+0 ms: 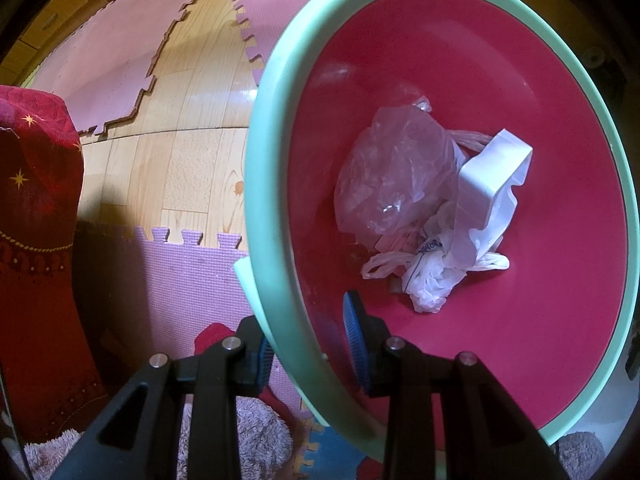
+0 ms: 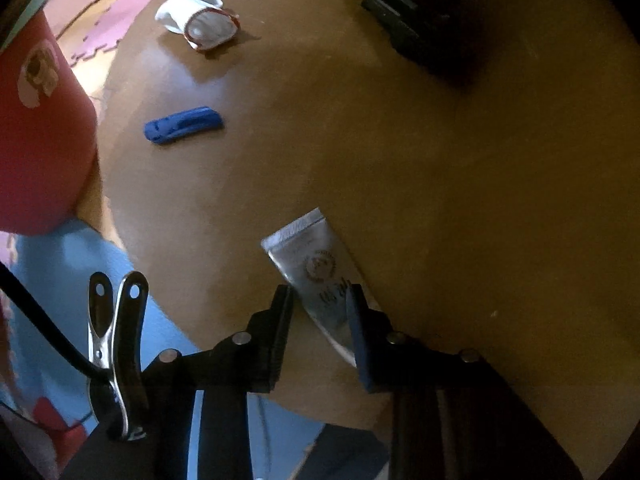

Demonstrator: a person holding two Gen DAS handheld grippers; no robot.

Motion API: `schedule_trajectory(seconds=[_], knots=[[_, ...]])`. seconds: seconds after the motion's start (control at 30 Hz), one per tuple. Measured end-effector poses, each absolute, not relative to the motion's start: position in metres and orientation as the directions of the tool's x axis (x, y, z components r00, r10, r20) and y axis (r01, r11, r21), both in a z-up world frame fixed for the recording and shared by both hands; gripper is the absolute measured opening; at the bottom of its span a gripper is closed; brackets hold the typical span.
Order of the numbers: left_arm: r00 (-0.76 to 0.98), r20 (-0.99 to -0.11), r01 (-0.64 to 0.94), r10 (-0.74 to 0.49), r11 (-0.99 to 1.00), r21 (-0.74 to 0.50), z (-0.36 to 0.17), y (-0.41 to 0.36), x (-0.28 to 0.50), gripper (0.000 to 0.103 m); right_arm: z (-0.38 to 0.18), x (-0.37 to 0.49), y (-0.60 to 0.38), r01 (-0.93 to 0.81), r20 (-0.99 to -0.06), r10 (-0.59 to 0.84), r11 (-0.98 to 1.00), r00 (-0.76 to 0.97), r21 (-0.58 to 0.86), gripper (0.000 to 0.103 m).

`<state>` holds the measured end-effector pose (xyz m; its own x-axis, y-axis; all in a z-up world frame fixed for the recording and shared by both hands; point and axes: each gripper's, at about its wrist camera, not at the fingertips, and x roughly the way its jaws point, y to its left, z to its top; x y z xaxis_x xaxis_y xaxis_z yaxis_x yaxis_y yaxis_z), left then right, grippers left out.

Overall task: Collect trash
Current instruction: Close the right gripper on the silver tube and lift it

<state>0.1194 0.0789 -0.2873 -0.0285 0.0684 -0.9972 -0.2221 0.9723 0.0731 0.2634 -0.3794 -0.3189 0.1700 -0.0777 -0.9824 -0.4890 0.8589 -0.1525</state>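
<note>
My left gripper point(image 1: 308, 344) is shut on the mint-green rim point(image 1: 256, 184) of a red bin, one blue pad outside and one inside. In the bin lie a clear plastic bag point(image 1: 396, 172), a white plastic tray point(image 1: 492, 176) and a crumpled white bag point(image 1: 432, 272). In the right wrist view a flat silver tube point(image 2: 316, 264) lies on the brown table point(image 2: 440, 160). My right gripper point(image 2: 320, 300) points down over the tube's narrow half, and both fingers touch its sides. The tube's cap end is hidden behind the right finger.
On the table sit a blue plastic piece point(image 2: 184, 124), a crumpled white wrapper with a red edge point(image 2: 200, 24) and a black object point(image 2: 412, 28). The bin's red wall point(image 2: 40, 140) hangs beside the table's left edge. Pink foam mats point(image 1: 120, 40) cover part of the wooden floor.
</note>
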Motion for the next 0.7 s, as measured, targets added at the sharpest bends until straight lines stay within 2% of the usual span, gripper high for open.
schedule_trajectory(seconds=[0.1,0.2,0.27,0.33,0.47,0.7], knots=[[-0.029,-0.997,-0.223,0.067,0.972,0.071,-0.287,0.078,0.119,0.033,-0.313,0.261,-0.372,-0.484,-0.987,-0.037,0.868,0.159,-0.111,0.028],[-0.03,-0.998,-0.224,0.063,0.972,0.068,-0.287,0.079,0.119,0.033,-0.303,0.255,-0.368,-0.503,-0.979,-0.042,0.853,0.198,-0.138,0.03],[-0.029,-0.998,-0.224,0.062,0.972,0.067,-0.287,0.078,0.119,0.033,-0.299,0.252,-0.368,-0.528,-0.973,-0.068,0.831,0.219,-0.177,0.045],[-0.028,-0.998,-0.222,0.062,0.973,0.066,-0.287,0.078,0.119,0.033,-0.302,0.247,-0.367,-0.578,-0.969,-0.103,0.787,0.223,-0.216,0.053],[-0.028,-0.998,-0.223,0.063,0.972,0.068,-0.287,0.078,0.118,0.033,-0.313,0.244,-0.375,-0.652,-0.966,-0.182,0.713,0.184,-0.258,0.053],[-0.03,-0.997,-0.222,0.07,0.972,0.075,-0.288,0.079,0.117,0.033,-0.329,0.246,-0.378,-0.718,-0.966,-0.221,0.651,0.132,-0.247,0.053]])
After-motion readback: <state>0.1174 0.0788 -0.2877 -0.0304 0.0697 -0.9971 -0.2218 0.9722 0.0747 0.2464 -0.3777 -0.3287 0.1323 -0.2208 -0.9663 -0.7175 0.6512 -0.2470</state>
